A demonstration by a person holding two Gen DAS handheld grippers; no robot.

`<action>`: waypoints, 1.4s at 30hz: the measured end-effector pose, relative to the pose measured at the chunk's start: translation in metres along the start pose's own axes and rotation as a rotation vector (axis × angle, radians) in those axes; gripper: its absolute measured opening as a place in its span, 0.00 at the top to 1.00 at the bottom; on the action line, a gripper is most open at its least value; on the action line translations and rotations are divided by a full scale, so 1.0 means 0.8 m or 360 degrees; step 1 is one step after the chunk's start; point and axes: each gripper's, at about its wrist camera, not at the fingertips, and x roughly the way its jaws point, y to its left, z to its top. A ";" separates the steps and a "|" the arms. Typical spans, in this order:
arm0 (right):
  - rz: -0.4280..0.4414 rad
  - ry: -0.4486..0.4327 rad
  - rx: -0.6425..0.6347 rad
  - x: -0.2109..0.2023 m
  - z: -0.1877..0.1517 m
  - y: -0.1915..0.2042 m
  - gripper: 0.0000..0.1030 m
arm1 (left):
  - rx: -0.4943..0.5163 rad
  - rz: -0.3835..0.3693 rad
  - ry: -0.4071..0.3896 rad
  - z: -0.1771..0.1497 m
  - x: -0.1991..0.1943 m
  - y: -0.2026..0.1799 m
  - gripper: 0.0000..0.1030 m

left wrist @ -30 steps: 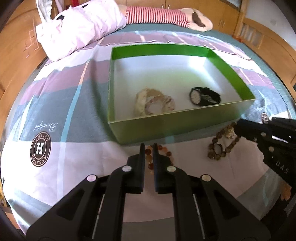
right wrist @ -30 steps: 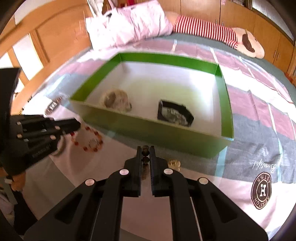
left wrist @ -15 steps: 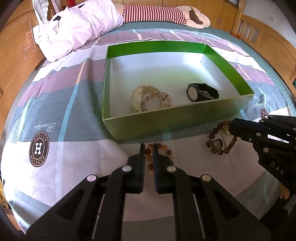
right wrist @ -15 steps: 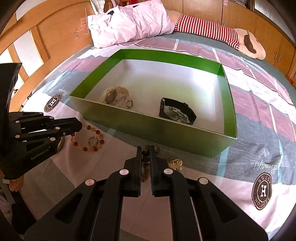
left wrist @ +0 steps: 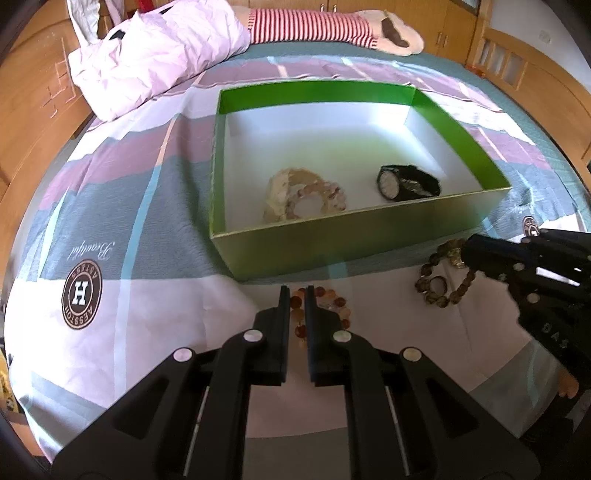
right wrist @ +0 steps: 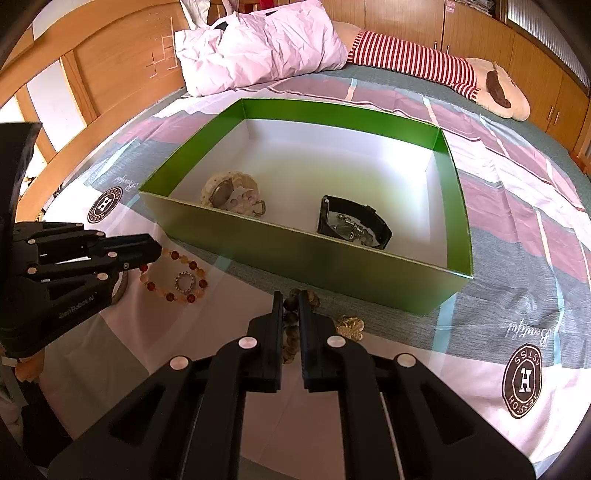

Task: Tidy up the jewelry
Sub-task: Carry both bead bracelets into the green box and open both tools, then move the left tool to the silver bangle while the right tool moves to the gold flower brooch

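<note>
Wooden panels wall a bed whose sheet [left wrist: 122, 306] is a smooth patchwork of white, mauve and grey blocks with round brown badges. One green box [left wrist: 354, 243] sits mid-sheet: stiff card, rectangular, open-topped, white inside, with straight walls. It serves as the landmark.

Inside the box lie two clusters. One black watch [left wrist: 408, 183] with a pale dial rests by the near wall toward the right end. One pale heap of beaded bracelets [left wrist: 301, 197] lies by the same wall toward the left; how many strands it holds cannot be told.

Outside, in front of the near wall, are two bracelets on bare sheet. One amber bracelet [right wrist: 173, 275] of round glossy beads rings a small sparkly ring [right wrist: 184, 282]. One brown bracelet [left wrist: 443, 273] of dull dark beads lies further right along the wall, also circling a small ring, with one small gold piece [right wrist: 349, 326] just beside it.

Two grippers, both black plastic. The left gripper [left wrist: 294, 295] has its jaws narrow, straddling a run of amber beads; whether they pinch cannot be told. The right gripper [right wrist: 291, 299] likewise has narrow jaws with brown beads between them, grip unclear.

Open sheet spreads left and right of the box; one crumpled pink pillow [left wrist: 155, 55] and one red-striped plush toy [left wrist: 314, 26] lie well behind its far wall.
</note>
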 end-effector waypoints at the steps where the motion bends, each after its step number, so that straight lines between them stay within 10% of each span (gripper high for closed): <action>1: -0.0001 -0.0006 0.0005 -0.002 0.001 -0.001 0.93 | -0.0008 -0.0002 0.0003 0.001 -0.001 0.002 0.93; 17: 0.0118 -0.0460 0.0151 -0.080 0.039 -0.029 0.93 | -0.0154 -0.0482 -0.0350 0.051 -0.091 0.034 0.93; 30: 0.0057 -0.0437 0.0216 -0.043 0.070 -0.049 0.92 | -0.0209 -0.0415 -0.0271 0.103 -0.033 0.031 0.93; 34: 0.0000 -0.0423 0.0248 -0.042 0.065 -0.056 0.52 | -0.0208 -0.0353 -0.0227 0.100 -0.021 0.034 0.69; 42: 0.0125 -0.0101 0.0215 -0.049 0.033 -0.054 0.51 | -0.0265 -0.0114 -0.0194 0.050 -0.054 0.096 0.57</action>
